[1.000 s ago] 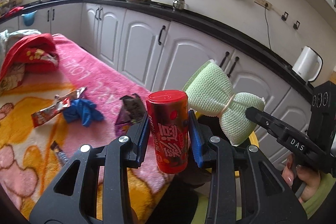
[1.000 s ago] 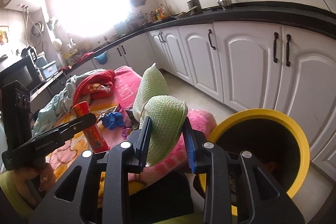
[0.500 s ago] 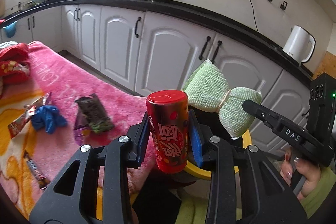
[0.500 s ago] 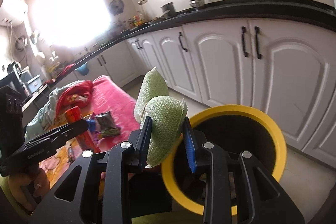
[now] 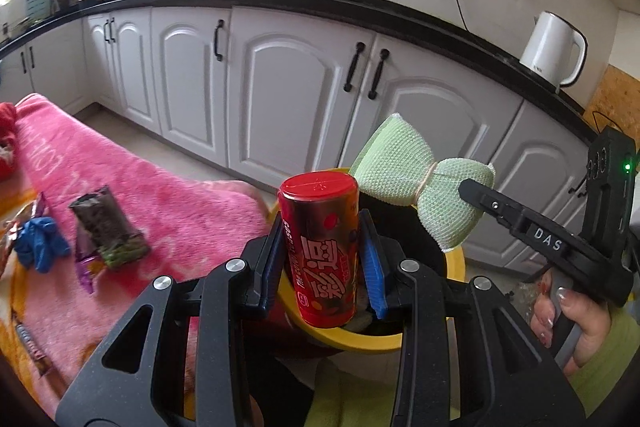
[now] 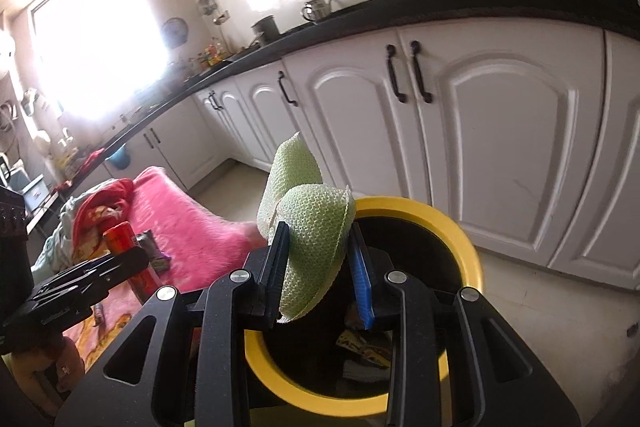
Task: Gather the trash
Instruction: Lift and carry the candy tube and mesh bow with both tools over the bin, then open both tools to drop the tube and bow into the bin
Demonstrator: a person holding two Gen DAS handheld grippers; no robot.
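Note:
My left gripper (image 5: 322, 247) is shut on a red can (image 5: 320, 247) with a red lid, held upright over the near rim of the yellow-rimmed bin (image 5: 360, 337). My right gripper (image 6: 318, 263) is shut on a green mesh sponge (image 6: 310, 227) tied in the middle like a bow, held above the yellow-rimmed bin (image 6: 460, 231). In the left wrist view the green mesh sponge (image 5: 404, 183) hangs over the bin's far side, in the right gripper (image 5: 476, 193). In the right wrist view, the red can (image 6: 124, 239) and left gripper (image 6: 116, 265) show at the left. Wrappers lie inside the bin.
A pink blanket (image 5: 152, 195) covers the surface at left, with a dark snack bag (image 5: 108, 227), a blue glove (image 5: 38, 243) and other wrappers on it. White cabinets (image 5: 288, 99) under a black counter stand behind. A white kettle (image 5: 554, 51) sits on the counter.
Both grippers have swung right from over the blanket to the bin, still holding the can and the sponge. The bin now lies right beneath them.

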